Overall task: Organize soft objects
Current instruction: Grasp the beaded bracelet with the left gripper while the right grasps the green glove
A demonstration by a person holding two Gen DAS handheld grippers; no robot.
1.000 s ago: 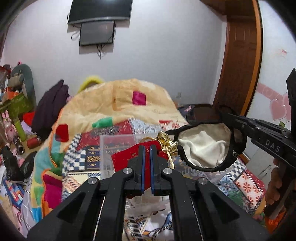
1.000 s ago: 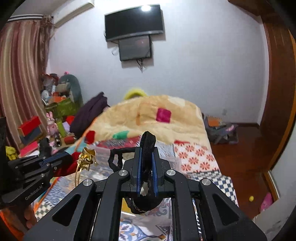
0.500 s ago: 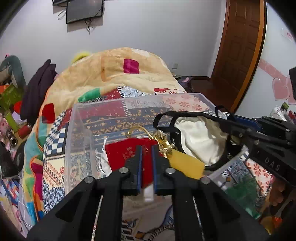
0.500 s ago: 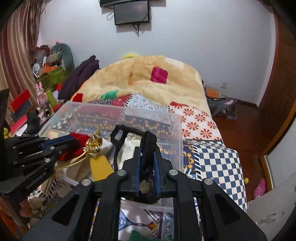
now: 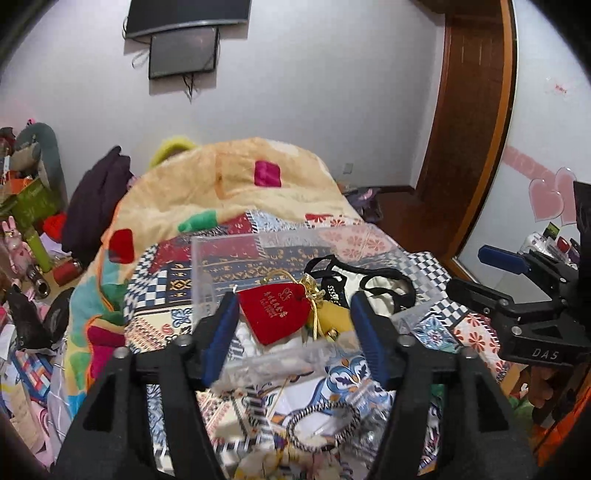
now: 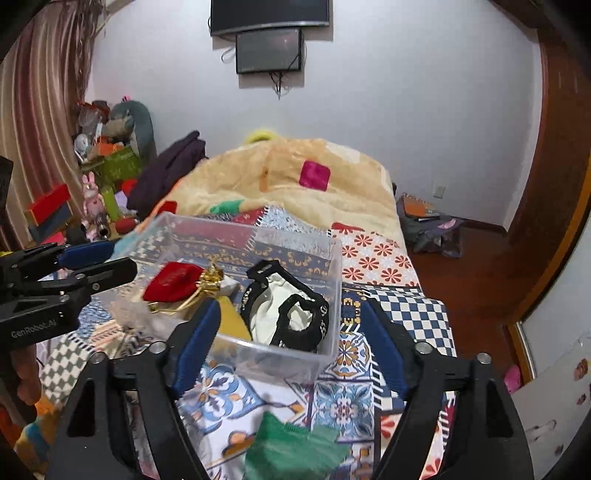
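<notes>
A clear plastic bin (image 6: 325,347) stands on the patterned bed. Inside lie a red pouch (image 5: 275,315) with a gold bow (image 6: 211,278), a yellow item (image 5: 336,317) and a white garment with black trim (image 6: 284,314). My left gripper (image 5: 293,332) is open just above the bin's near wall, with the red pouch (image 6: 171,281) loose between its fingers. My right gripper (image 6: 290,347) is open above the bin's front, empty. A green cloth (image 6: 291,448) and a black-and-white hair tie (image 5: 321,424) lie on the bed outside the bin.
A tan blanket (image 6: 280,181) is heaped at the far end of the bed. Toys and boxes (image 6: 99,166) crowd the left side. A wooden door (image 5: 465,122) and floor clutter (image 6: 428,225) are on the right. A TV (image 6: 269,14) hangs on the wall.
Both grippers have opened. The red pouch and the black-trimmed garment have been let go and now lie in the bin. Both grippers have pulled back a little.
</notes>
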